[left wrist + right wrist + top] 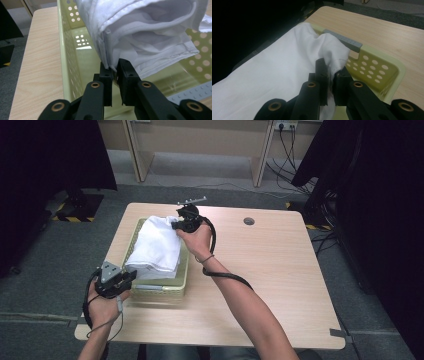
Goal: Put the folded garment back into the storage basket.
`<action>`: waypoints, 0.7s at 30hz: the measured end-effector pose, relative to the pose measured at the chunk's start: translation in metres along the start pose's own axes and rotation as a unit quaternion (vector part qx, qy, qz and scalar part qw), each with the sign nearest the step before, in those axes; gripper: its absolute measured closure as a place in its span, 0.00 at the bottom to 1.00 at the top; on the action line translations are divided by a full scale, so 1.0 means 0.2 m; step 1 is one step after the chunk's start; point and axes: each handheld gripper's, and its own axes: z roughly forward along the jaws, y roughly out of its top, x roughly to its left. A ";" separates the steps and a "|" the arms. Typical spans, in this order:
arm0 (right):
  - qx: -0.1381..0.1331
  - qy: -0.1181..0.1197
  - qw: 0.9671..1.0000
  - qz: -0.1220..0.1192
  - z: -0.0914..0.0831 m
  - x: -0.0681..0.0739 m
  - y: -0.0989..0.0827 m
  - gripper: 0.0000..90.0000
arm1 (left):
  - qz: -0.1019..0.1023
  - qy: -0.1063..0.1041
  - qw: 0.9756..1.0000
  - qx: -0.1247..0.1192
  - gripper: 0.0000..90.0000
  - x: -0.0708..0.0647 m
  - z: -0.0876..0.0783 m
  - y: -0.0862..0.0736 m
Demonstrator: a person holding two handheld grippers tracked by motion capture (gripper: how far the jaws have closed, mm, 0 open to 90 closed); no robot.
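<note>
Two grippers pinch one white cloth over a basket

High view: a folded white cloth [157,246], soft and rumpled, hangs over a pale green perforated basket [183,281] on the wood-grain table [270,285]. The left gripper [131,276] clamps its near corner; the right gripper [176,225] clamps its far edge.

Left gripper view: black jaws are clenched on a hemmed fold of cloth [150,40] above the basket's dotted wall [71,53].

Right gripper view: jaws nip bunched fabric [287,75] beside the basket's grey rim strip [343,40].
</note>
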 end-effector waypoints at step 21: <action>0.004 0.001 1.000 0.008 0.03 0.00 0.00 0.94 | -0.007 -0.001 1.000 0.009 0.90 0.02 0.01 0.00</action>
